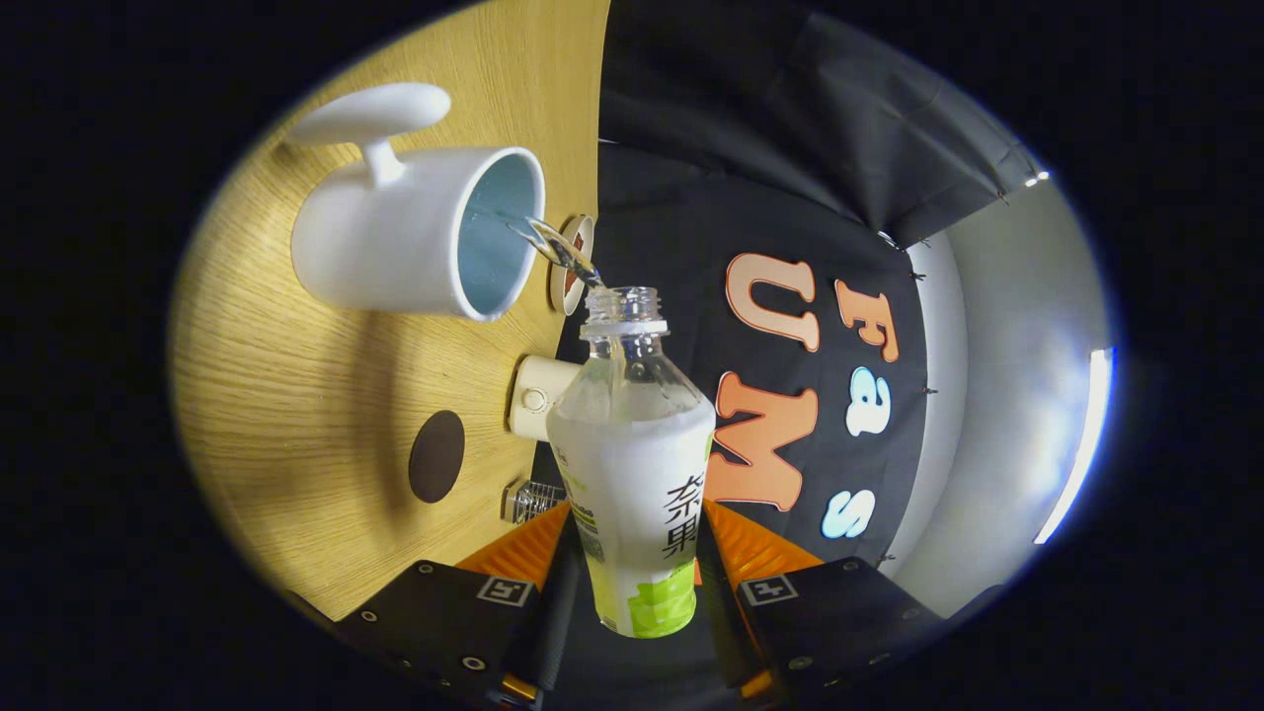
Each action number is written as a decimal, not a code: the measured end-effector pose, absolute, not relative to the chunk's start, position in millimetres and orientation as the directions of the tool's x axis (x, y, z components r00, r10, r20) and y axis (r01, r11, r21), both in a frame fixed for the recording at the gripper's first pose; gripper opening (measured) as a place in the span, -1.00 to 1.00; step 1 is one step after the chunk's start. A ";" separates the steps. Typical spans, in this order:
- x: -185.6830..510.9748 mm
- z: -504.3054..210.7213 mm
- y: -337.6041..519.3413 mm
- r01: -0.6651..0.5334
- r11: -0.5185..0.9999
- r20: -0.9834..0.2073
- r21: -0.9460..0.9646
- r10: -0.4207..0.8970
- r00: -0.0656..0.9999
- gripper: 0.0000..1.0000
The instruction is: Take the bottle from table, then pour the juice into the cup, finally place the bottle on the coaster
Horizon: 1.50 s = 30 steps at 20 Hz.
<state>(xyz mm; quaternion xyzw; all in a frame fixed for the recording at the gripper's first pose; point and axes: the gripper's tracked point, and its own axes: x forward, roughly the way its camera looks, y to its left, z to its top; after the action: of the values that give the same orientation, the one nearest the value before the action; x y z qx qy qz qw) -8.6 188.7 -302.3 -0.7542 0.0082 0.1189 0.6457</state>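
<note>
A: What does the gripper [640, 592] have hold of?

B: A clear plastic bottle with a white-and-green label [637, 484] — clamped low on its body, a finger pressing on each side, closed to the bottle's width. The cap is off.

A: And which way does the bottle lie?

B: Its long axis runs straight ahead from the fingers, neck leading, and it is tipped over so the open mouth points toward the white ceramic cup with the broad handle [415, 232]. The cup stands on the light wooden table [296, 395], ahead and to the left of the neck. A thin stream of clear liquid [558, 249] crosses the gap from the mouth into the cup's opening — mouth and rim are near, not touching.

A: So the pour is under way. Where's the coaster?

B: The dark round disc [436, 456] on the table, nearer than the cup, to the left of the bottle's body — I take that for it. Setting down would mean righting the bottle and swinging left and back.
</note>
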 end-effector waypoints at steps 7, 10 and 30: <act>-5.3 -296.2 191.1 -0.145 -0.204 -0.178 -0.968 0.153 0.972 0.22; -3.2 -296.0 190.6 -0.137 -0.227 -0.175 -0.964 0.156 0.972 0.23; 0.2 -284.0 199.5 -0.062 -0.355 -0.150 -0.933 0.226 0.962 0.23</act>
<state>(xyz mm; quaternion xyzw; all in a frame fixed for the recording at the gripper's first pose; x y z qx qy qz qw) 0.2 199.5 -284.0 -0.8133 -0.0504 0.1276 0.5655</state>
